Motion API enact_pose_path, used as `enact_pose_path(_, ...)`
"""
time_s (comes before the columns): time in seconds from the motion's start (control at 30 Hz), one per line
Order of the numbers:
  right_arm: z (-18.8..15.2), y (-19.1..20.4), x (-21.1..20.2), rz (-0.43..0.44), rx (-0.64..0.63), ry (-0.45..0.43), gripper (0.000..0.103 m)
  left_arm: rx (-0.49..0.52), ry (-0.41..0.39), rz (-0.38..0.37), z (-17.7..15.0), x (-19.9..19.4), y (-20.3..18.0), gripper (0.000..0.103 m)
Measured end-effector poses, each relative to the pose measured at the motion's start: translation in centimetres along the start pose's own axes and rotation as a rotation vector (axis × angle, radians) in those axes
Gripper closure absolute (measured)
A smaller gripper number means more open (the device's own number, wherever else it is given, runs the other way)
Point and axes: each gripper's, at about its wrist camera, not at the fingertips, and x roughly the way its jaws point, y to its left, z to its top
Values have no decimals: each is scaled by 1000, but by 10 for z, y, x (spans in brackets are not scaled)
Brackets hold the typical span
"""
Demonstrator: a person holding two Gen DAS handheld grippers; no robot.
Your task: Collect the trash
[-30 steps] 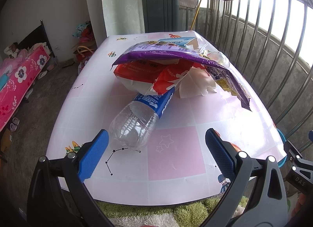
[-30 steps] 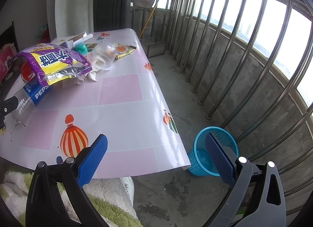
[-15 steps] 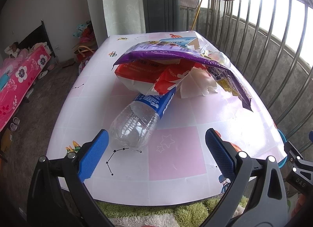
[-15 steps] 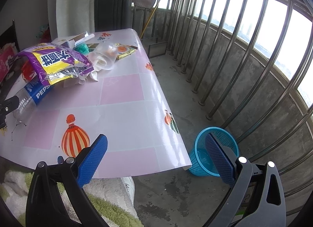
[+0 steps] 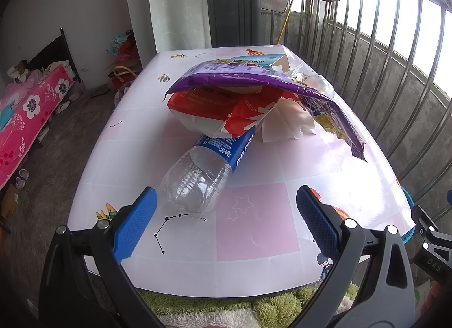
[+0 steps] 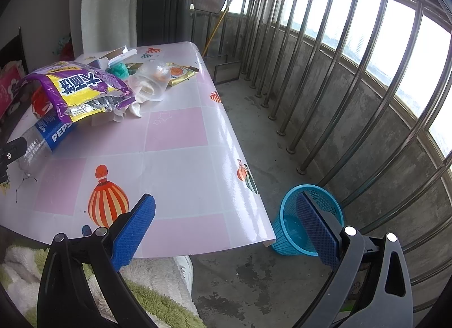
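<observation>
Trash sits piled on the table (image 5: pixel 254 243), none picked up yet. Left gripper (image 5: pixel 226 223) (wide apart, empty) should reach the bottle (image 5: pixel 203 175); right gripper (image 6: pixel 223 223) gapes near the bin (image 6: pixel 285 240).

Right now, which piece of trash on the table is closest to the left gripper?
The clear Pepsi bottle, lying on its side with its base toward the left gripper; the wrappers lie farther back.

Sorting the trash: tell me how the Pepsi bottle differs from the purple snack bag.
The Pepsi bottle is clear, rounded plastic lying on the table; the purple snack bag is opaque, flat foil topping the pile. The bottle's neck end is buried; the bag shows fully. Neither is gripped.
</observation>
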Motion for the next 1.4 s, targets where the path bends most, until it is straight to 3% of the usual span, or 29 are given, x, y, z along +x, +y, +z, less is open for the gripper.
enact_pose_path(0.87, 4, 1, -4, 22, 9, -27, 6, -6, -8, -15, 3, -3, 7, 8)
enact_pose_path(1.17, 30, 12, -7, 92, 19, -127, 6, 16, -56, -51, 16, -20, 27, 8)
enact_pose_path(1.4, 79, 12, -11, 119, 29, -277, 6, 17, -111, -109, 51, -38, 55, 8)
